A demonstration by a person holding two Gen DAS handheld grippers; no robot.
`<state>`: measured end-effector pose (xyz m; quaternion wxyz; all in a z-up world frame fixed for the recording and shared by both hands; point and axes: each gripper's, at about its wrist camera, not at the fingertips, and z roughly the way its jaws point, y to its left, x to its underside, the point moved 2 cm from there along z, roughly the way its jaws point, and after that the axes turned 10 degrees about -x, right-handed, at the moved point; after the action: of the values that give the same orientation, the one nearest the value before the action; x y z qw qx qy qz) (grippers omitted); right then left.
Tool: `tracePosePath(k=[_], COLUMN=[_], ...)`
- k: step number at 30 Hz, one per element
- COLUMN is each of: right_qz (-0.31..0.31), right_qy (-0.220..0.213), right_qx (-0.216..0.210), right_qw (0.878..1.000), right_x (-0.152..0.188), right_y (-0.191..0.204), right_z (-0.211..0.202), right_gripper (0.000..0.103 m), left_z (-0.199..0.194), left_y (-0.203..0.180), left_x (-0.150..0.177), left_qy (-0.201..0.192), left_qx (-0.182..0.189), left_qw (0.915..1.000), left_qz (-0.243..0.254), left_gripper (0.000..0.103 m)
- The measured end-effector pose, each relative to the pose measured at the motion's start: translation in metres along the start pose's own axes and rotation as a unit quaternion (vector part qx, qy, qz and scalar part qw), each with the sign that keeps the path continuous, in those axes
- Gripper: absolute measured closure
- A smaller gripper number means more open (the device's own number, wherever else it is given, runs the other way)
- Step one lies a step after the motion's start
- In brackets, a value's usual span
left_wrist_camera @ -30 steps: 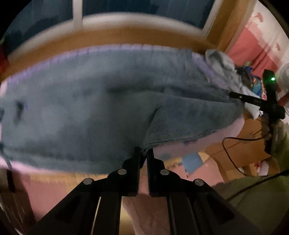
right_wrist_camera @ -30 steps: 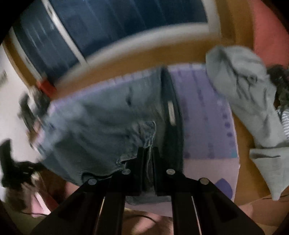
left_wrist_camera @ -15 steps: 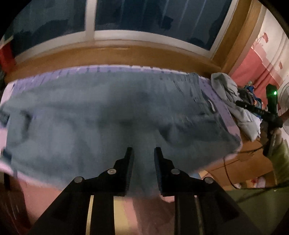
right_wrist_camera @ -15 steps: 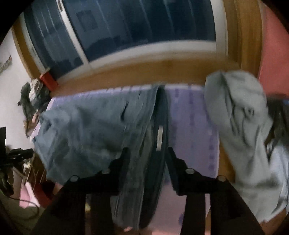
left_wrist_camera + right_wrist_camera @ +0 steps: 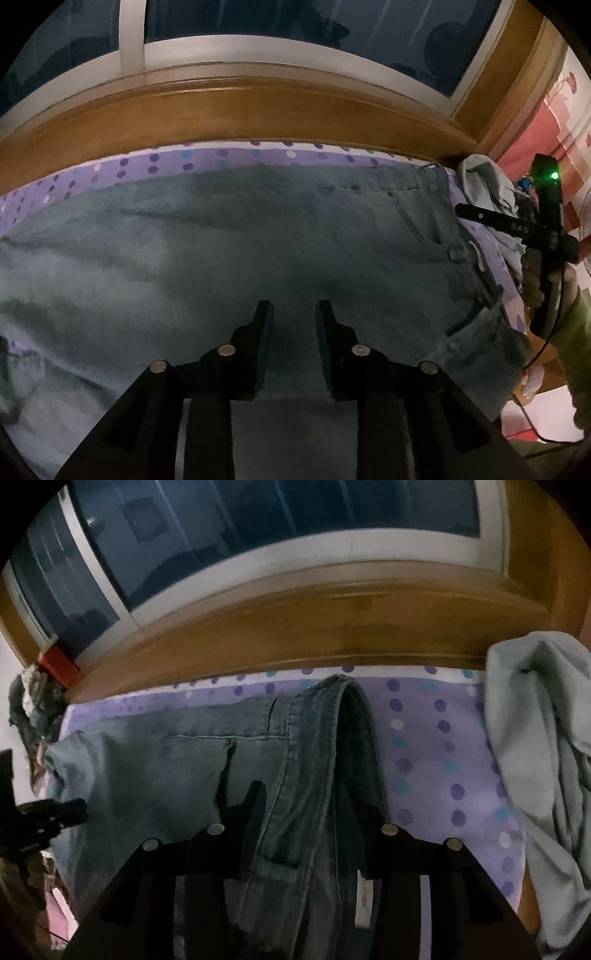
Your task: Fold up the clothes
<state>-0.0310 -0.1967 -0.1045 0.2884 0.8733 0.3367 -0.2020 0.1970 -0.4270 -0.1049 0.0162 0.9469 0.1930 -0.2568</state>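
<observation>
**Jeans laid flat, grips released**

Jeans (image 5: 258, 258) lie across the dotted sheet (image 5: 424, 757). Left gripper (image 5: 291, 325) is opening, empty; right gripper (image 5: 306, 812) straddles the waistband (pads apparently clear). Risk: withdrawing fingers could snag denim and disturb the fold.

The jeans (image 5: 258, 258) run past the left wrist picture's edge at 9 o'clock and 6 o'clock, so their full length cannot be told. The grey garment (image 5: 543, 760) is cut off at 3 o'clock in the right wrist picture. A dark heap (image 5: 31, 705) at 9 o'clock there is too dim to identify.
</observation>
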Motion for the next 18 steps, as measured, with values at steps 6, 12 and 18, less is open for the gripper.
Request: tracePosePath(k=[6, 12, 18], right_qz=[-0.017, -0.031, 0.010], right_qy=[0.032, 0.026, -0.088], right_qx=[0.006, -0.034, -0.044], right_qw=[0.999, 0.999, 0.995], right_x=[-0.010, -0.013, -0.027], right_y=[-0.007, -0.004, 0.001], right_z=[0.033, 0.040, -0.002], right_gripper=[0.062, 0.064, 0.095], left_z=[0.010, 0.021, 0.032], left_y=[0.020, 0.053, 0.072], left_x=[-0.009, -0.021, -0.035], left_qy=[-0.010, -0.028, -0.052], left_qx=[-0.043, -0.080, -0.126], left_qw=[0.9989, 0.9947, 0.9880], left_qz=[-0.018, -0.057, -0.073], left_gripper=[0.067, 0.067, 0.067])
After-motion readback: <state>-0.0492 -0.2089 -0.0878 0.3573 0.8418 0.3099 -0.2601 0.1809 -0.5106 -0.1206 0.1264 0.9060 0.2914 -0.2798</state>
